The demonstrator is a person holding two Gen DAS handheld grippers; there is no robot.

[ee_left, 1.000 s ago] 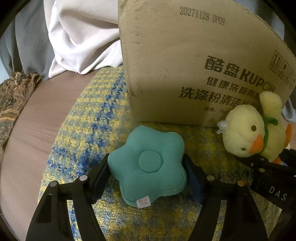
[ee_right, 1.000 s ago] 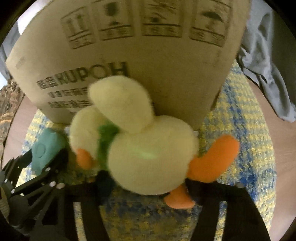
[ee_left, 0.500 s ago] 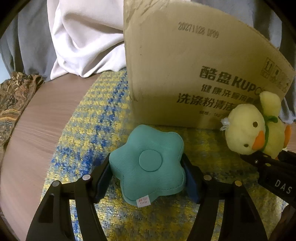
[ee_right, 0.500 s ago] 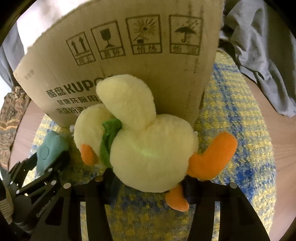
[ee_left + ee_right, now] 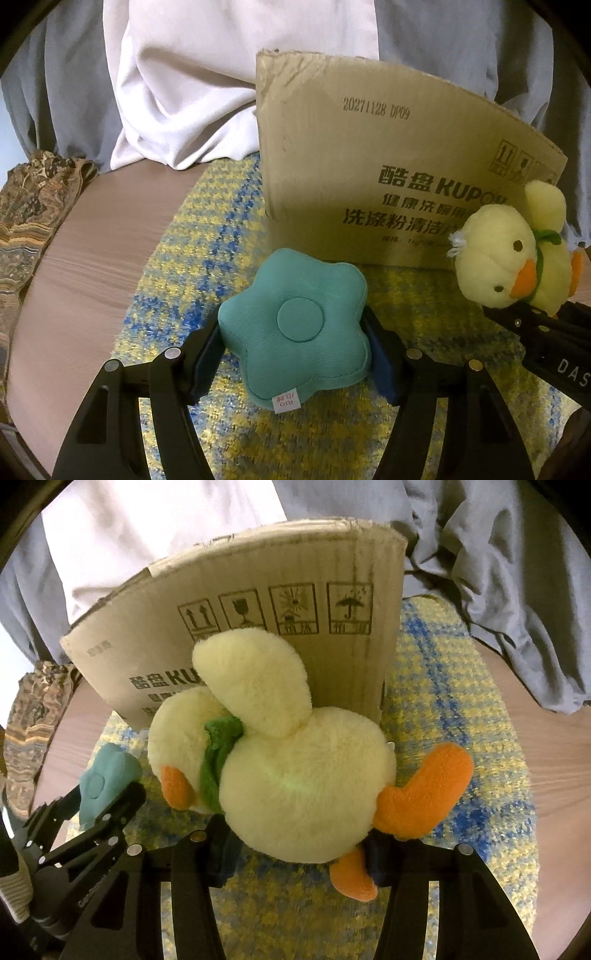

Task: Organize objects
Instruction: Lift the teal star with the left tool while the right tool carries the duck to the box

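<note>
The left tongs (image 5: pixel 295 354) pinch a teal flower cushion (image 5: pixel 297 334) from both sides, the pads pressed into its left and right edges. The cushion faces up toward the camera, a round button at its middle and a small white tag (image 5: pixel 284 401) at its near edge. It sits above a yellow and blue woven mat (image 5: pixel 192 258) that lies on a brown wooden surface (image 5: pixel 85 258).

The right tongs (image 5: pixel 299 853) pinch a pale yellow plush duck (image 5: pixel 295 775) at its lower body, one pad on each side. The duck's head points left, with an orange beak (image 5: pixel 175 786) and a green neck band (image 5: pixel 218 753); its orange feet (image 5: pixel 424 794) stick out to the right and near side. In the left wrist view the duck (image 5: pixel 509 254) is at the right, just beside the cushion but apart from it.

Beyond both toys a cardboard box (image 5: pixel 388 177) stands upright on the mat, printed with dark lettering and handling symbols. The duck is close in front of its right part; whether they touch cannot be told. Behind the box lie white cloth (image 5: pixel 207 81) and grey cloth (image 5: pixel 517 590). At the far left edge of the surface is a patterned brown fabric (image 5: pixel 29 214).
</note>
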